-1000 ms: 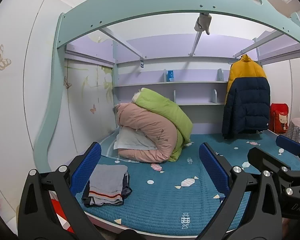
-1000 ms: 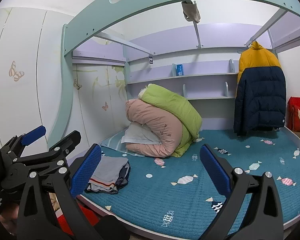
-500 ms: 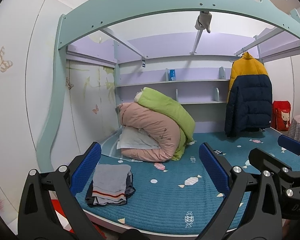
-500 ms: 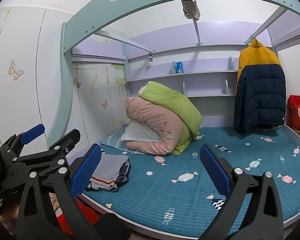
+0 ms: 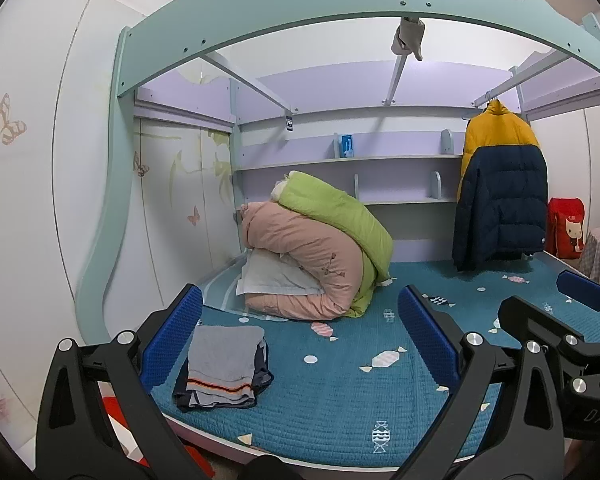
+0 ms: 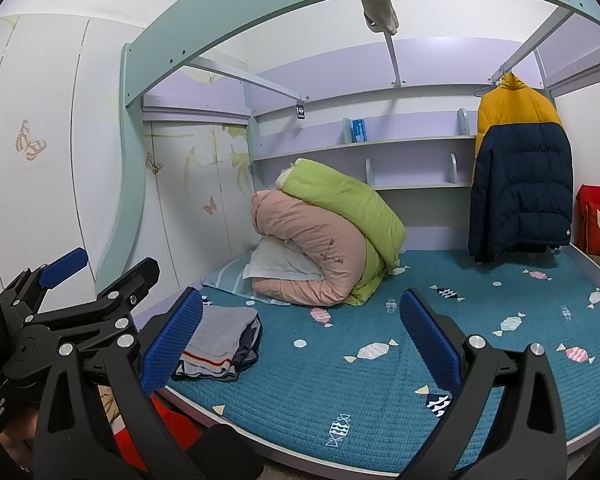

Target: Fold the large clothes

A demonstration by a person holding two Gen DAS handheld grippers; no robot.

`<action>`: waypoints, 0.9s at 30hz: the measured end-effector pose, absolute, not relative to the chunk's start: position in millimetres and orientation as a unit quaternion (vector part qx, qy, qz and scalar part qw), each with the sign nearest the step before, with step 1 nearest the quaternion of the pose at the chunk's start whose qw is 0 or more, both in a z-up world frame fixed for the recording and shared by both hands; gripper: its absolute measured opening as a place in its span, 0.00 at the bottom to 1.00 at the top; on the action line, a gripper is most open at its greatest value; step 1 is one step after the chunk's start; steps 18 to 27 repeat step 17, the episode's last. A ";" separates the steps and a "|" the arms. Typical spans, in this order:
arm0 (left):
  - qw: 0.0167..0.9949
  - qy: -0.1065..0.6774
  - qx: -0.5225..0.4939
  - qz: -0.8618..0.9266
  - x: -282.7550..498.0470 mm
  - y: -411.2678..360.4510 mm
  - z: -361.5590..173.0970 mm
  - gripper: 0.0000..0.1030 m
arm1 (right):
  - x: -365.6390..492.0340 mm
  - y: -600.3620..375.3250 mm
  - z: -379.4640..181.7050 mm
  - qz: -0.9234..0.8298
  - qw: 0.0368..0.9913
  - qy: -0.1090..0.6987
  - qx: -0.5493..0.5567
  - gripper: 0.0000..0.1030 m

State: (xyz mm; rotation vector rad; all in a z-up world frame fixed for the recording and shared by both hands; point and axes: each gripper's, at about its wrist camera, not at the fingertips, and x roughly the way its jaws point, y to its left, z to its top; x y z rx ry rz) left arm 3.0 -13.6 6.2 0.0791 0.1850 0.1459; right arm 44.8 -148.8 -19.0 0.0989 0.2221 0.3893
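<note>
Both grippers hovered short of the bed (image 5: 340,408), well apart from any garment. Left gripper (image 5: 300,344): jaws spread wide, nothing between them. Right gripper (image 6: 300,340): jaws likewise released and empty.

A folded pile of clothes (image 5: 224,368), grey on top with an orange stripe, lay near the bed's front left corner. A yellow-and-navy puffer jacket (image 5: 500,200) hung from a rail at the back right; possibly the next large garment, though the views did not settle this.

Handling judgement: the jacket should be light, bulky, soft and springy, with a slippery shell. Best taken at the shoulder seams, one gripper each side, pinching a thick fold.

A pink and green duvet roll (image 5: 320,248) sat at the head of the bed.
</note>
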 end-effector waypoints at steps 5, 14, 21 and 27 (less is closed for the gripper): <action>0.991 0.098 0.045 0.076 8.4 -16.3 4.3 0.95 | 49.7 -149.4 -22.7 0.194 0.973 0.115 0.054 0.93; 0.989 0.113 0.062 0.067 36.5 -36.6 -8.9 0.95 | 70.8 -164.8 -39.8 0.187 0.970 0.134 0.075 0.93; 0.986 0.140 0.074 0.050 60.8 -53.0 -23.2 0.95 | 85.4 -177.1 -53.3 0.174 0.969 0.151 0.087 0.93; 0.986 0.140 0.074 0.050 60.8 -53.0 -23.2 0.95 | 85.4 -177.1 -53.3 0.174 0.969 0.151 0.087 0.93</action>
